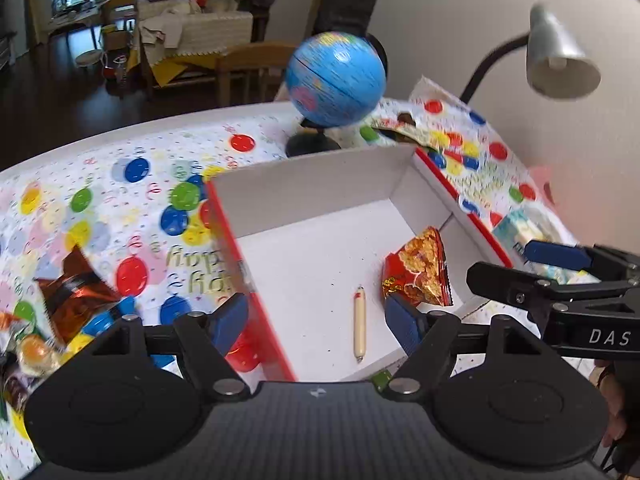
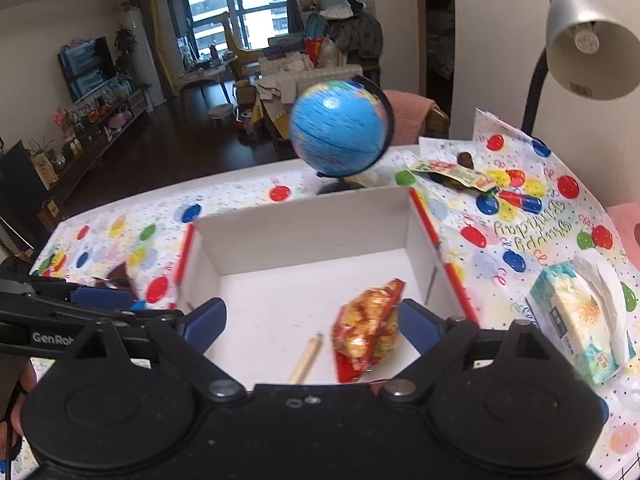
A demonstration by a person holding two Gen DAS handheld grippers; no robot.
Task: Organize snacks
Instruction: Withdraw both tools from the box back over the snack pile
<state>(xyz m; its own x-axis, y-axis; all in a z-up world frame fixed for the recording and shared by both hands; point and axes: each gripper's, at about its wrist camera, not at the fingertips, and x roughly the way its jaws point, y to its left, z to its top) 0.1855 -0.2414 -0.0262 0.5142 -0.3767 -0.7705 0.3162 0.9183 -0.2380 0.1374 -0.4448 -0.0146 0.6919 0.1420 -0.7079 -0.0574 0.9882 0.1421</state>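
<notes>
Red snack bag (image 2: 368,330) dropped in box (image 1: 320,184), both grippers (image 1: 316,326) (image 2: 310,326) released and empty; next, fetching pile of snacks (image 1: 60,320) outside.

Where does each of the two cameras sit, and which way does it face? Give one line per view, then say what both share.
Left wrist: rides the left tool, looking down into the white box; the right tool and a bit of hand show at right.
Right wrist: rides the right tool, facing the same box; the left tool enters at left.
Shared: box, red snack bag, thin stick snack, globe, lamp.
</notes>
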